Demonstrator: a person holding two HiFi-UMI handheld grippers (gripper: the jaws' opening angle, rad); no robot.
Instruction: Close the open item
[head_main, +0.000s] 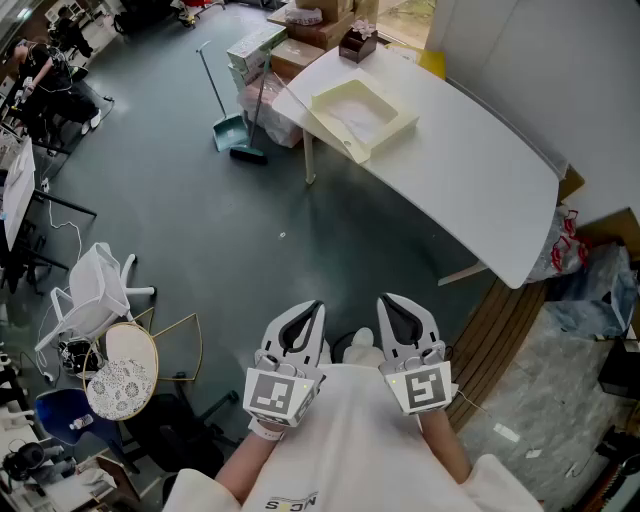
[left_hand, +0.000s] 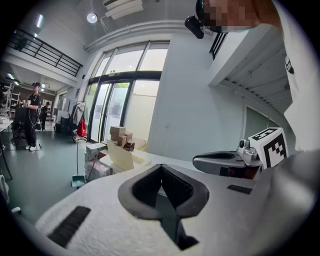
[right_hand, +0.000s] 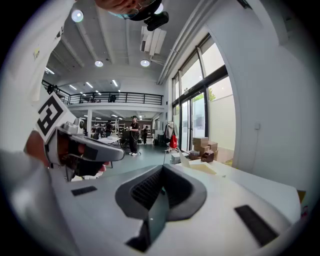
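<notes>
Place: open workshop hall
Structure: high ceiling, mezzanine railing (right_hand: 120, 97), tall glass doors (left_hand: 115, 110)
Contents: stacked cardboard boxes (head_main: 315, 25), dustpan (head_main: 228, 131) on bare floor

Cream open box (head_main: 362, 112): paperboard look, matt, smooth walls and flap.
White curved table (head_main: 480, 190): smooth top, matt with a faint sheen.
Grey-green floor (head_main: 200, 225): smooth, low sheen.
Left gripper (head_main: 308, 312): white moulded plastic shell, finely grained, matt, with a ribbed black lining inside.
Right gripper (head_main: 392, 305): same white matt plastic and black ribbed lining.
Brown stacked boxes (head_main: 322, 25), far: cardboard, matt.
Teal dustpan (head_main: 228, 130): smooth plastic.
Brown slatted panel (head_main: 505, 340), near right: wood, matt.
White bag (head_main: 100, 285), left: thin plastic film, crinkled.
</notes>
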